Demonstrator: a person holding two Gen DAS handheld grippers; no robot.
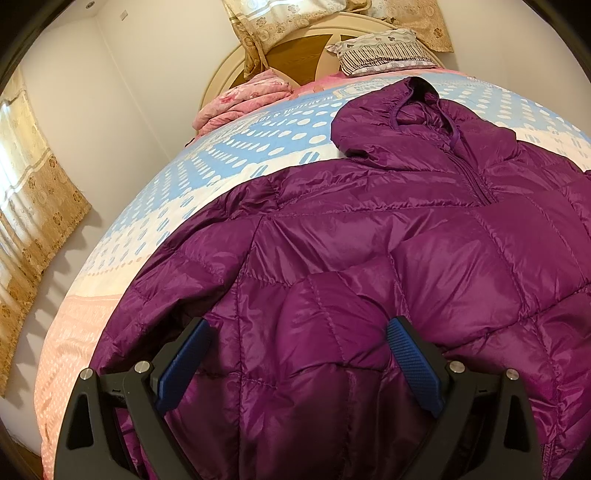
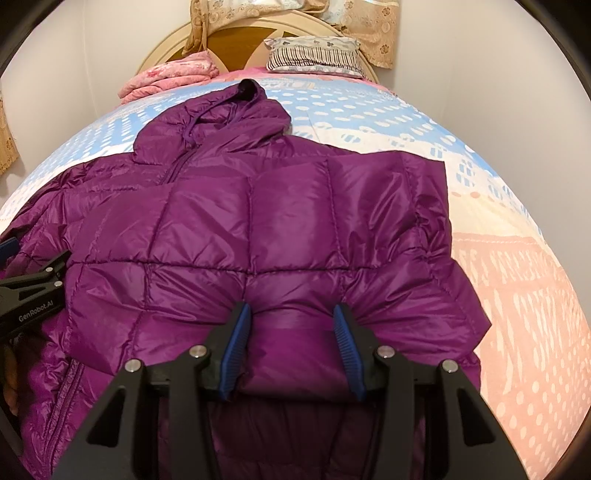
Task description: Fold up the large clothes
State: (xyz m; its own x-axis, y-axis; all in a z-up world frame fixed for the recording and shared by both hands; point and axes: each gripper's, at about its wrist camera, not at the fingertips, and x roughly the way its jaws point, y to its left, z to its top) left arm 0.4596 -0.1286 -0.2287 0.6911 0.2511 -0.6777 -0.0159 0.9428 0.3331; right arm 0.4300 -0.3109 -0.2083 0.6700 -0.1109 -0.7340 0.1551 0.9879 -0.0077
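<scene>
Fingers (image 2: 236,350) of the right gripper (image 2: 291,314), black with blue pads, sit nearest in the right wrist view, closed onto a bunched fold of the purple jacket (image 2: 277,229); the fabric bulges between the pads and puckers into creases around both of them. In the left wrist view, the left gripper (image 1: 301,328) stands spread wide over the jacket (image 1: 388,258), its blue-padded fingers (image 1: 413,362) resting against the puffy quilted cloth on either side of a raised mound, with nothing pinched between them. From the right wrist view, part of the left gripper also shows at the left edge, lying over the jacket's side.

The jacket lies spread on the bed (image 2: 517,277), front up, its zipper (image 2: 177,162) running down from the neck. One sleeve (image 2: 406,192) is folded across the body toward the right side, its cuff end square against the bedspread. The hood (image 2: 221,122) lies flat beyond the shoulders, pointing toward the headboard (image 2: 229,37).

The bedspread is peach with white dots nearest, then cream, then light blue farther up. At the head of the bed rest a folded pink blanket (image 2: 170,75) to the left and a striped pillow (image 2: 314,55) to the right. Gold patterned fabric (image 2: 369,29) hangs over the headboard, and a matching curtain (image 1: 33,206) hangs along the left wall.
</scene>
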